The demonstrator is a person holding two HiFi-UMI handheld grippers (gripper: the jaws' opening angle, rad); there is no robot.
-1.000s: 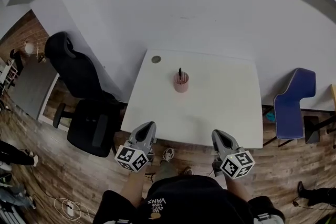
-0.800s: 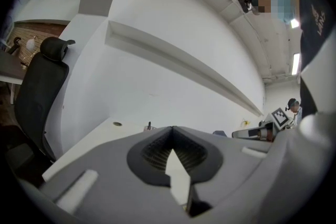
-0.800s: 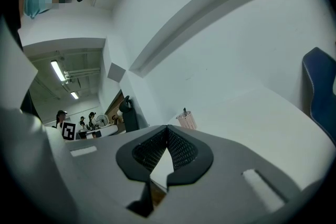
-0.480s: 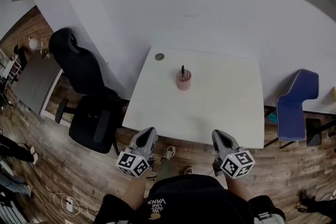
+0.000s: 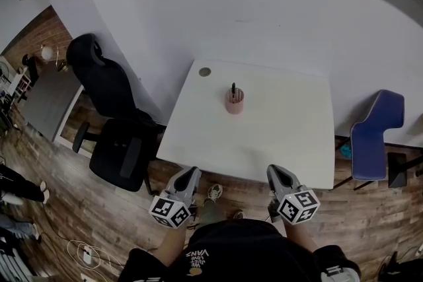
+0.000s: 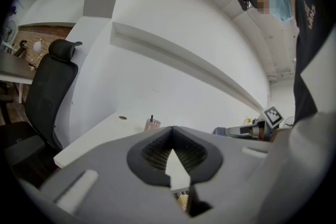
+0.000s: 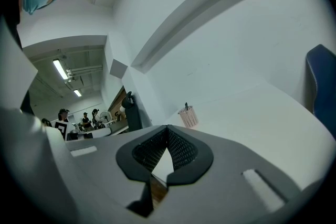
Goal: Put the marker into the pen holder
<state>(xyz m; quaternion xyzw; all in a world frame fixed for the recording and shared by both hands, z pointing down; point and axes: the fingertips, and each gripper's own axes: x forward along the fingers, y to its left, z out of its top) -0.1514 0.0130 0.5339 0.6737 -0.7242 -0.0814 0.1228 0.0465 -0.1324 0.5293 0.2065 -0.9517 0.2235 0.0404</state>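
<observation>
A pink mesh pen holder (image 5: 234, 103) stands on the white table (image 5: 277, 135), toward its far middle. A black marker (image 5: 232, 88) sticks upright out of it. My left gripper (image 5: 190, 172) and right gripper (image 5: 273, 170) hang close to my body, short of the table's near edge, both shut with nothing between the jaws. In the left gripper view the pen holder (image 6: 152, 125) and marker (image 6: 151, 118) show small beyond the left gripper (image 6: 172, 128). The right gripper view shows the pen holder (image 7: 188, 117) with the marker (image 7: 186, 106) far past the right gripper (image 7: 167, 127).
A black office chair (image 5: 112, 122) stands left of the table and a blue chair (image 5: 373, 135) right of it. A small round grey disc (image 5: 205, 72) lies at the table's far left corner. A white wall runs behind. People stand at the far left on the wooden floor.
The head view has drifted, so the table and chairs sit a little further right and lower. My left gripper has sunk slightly; the right one holds its place. Both stay shut.
</observation>
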